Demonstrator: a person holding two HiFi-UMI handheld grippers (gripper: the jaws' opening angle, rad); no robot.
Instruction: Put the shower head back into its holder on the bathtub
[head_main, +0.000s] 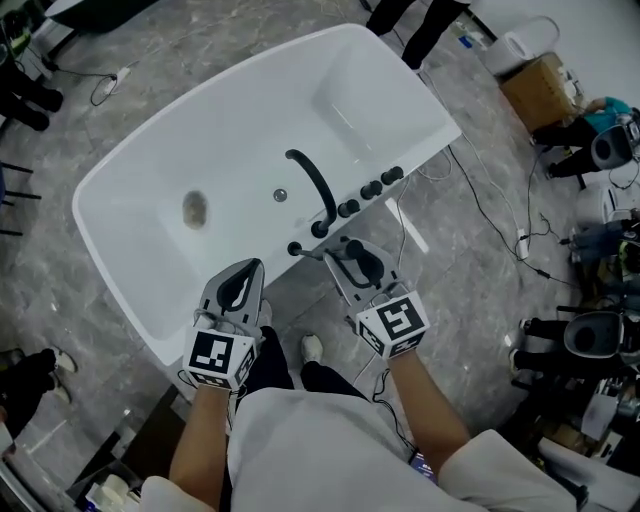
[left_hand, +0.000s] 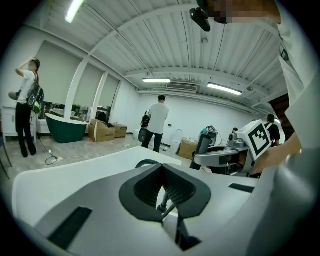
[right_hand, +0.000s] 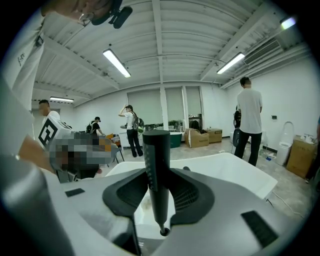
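Observation:
A white bathtub (head_main: 130, 200) lies below me with a black spout (head_main: 312, 182) and black knobs (head_main: 370, 190) on its near rim. A small black holder (head_main: 295, 248) sits on that rim, left of the spout's base. My right gripper (head_main: 345, 250) hovers just over the rim beside it, shut on the black stick-shaped shower head (head_main: 363, 264). In the right gripper view the shower head (right_hand: 156, 170) stands upright between the pads, its hose end low. My left gripper (head_main: 248, 270) is shut and empty at the tub's near edge; its pads (left_hand: 172, 182) meet at the tip.
People stand around the room (left_hand: 159, 120), and cardboard boxes (head_main: 540, 88) and cables (head_main: 480, 210) lie on the floor to the right. Machines (head_main: 590, 340) crowd the right edge. A drain (head_main: 195, 208) marks the tub's floor. My shoes (head_main: 312, 347) are against the tub.

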